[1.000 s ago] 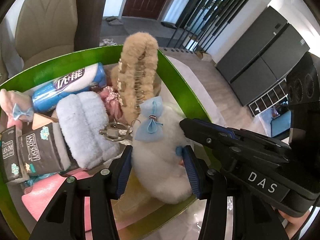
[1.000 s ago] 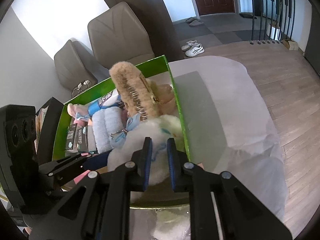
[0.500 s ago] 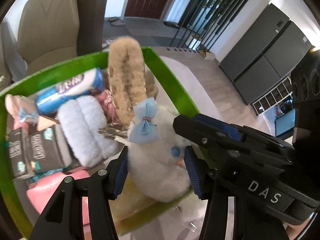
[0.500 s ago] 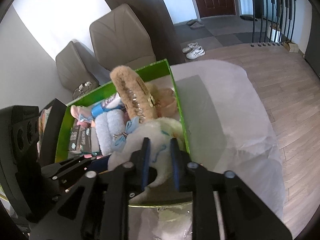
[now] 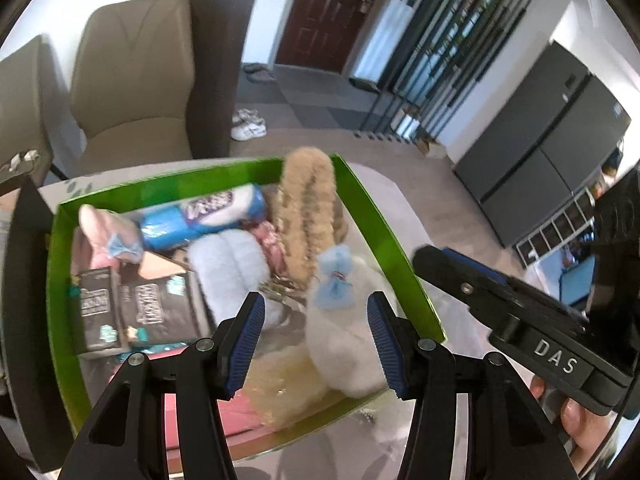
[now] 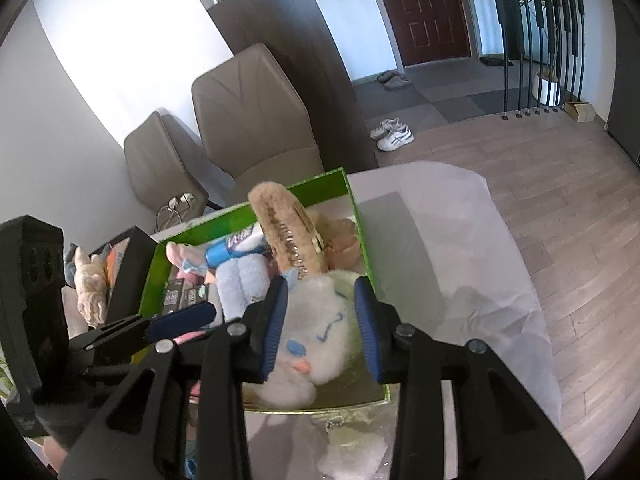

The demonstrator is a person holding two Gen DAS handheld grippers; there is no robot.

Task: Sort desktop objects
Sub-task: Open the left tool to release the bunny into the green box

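Compared with a second earlier, the right gripper (image 6: 322, 324) has released the white plush toy (image 6: 316, 340), its jaws now parted; both grippers have risen from the green box (image 5: 384, 224). The toy lies in the box's near right corner. The left gripper (image 5: 316, 340) hovers with jaws apart, gripping nothing, both tilted downward.

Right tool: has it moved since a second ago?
Yes. The right tool has opened and backed up and away: the green box looks smaller and lower in its view, and the white plush toy lies loose between its fingers.
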